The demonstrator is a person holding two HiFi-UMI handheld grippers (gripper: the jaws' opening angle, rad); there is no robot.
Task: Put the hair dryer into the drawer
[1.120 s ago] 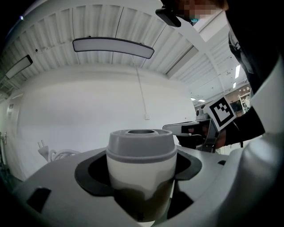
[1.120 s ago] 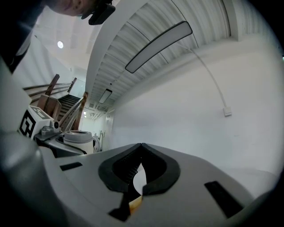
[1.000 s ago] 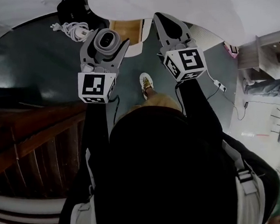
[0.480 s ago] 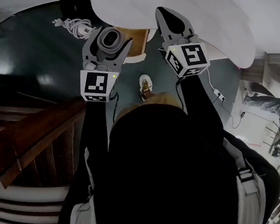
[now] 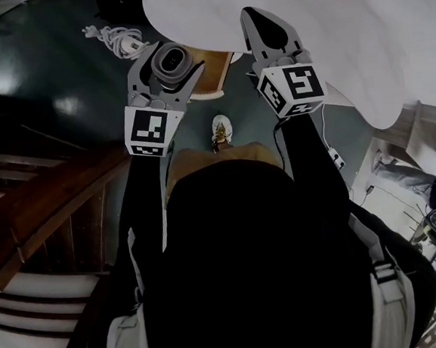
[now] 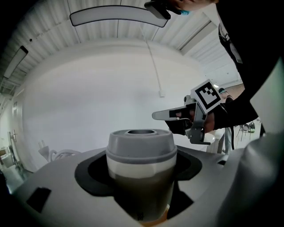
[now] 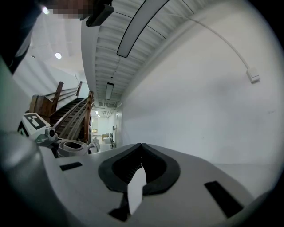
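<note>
The person is standing over the drawer (image 5: 210,70) and holding both tongs out ahead. The drawer is standing open (a shallow box with a wood-coloured inside and a pale rim). Its far end is slipping under the edge of a broad white surface (image 5: 319,24). The part of its inside that is showing is giving only bare wood colour. Its left part is lying behind the left tongs (image 5: 169,64) in the head view.

The left tongs are clamping the hair dryer (image 6: 141,162) by its barrel. In the left gripper view the black pads (image 6: 91,175) are pressing on the barrel from both sides, and its grey ringed mouth is pointing away from the camera. The hair dryer is hanging in the air, not lying in the drawer. In the head view it is overlapping the drawer's left edge, and I cannot tell how high above the drawer it is.

The right tongs (image 7: 141,148) are closed with their tips meeting and are gripping nothing; only a pale sliver is showing between the pads further back. They are hovering just to the right of the drawer, about level with the left tongs.

On the dark floor (image 5: 58,85) a coiled white cable (image 5: 119,40) is lying beyond the drawer and to its left. A pale shoe (image 5: 220,130) is standing on the drawer's near side. A wooden staircase (image 5: 47,215) is running well off to the drawer's left.
</note>
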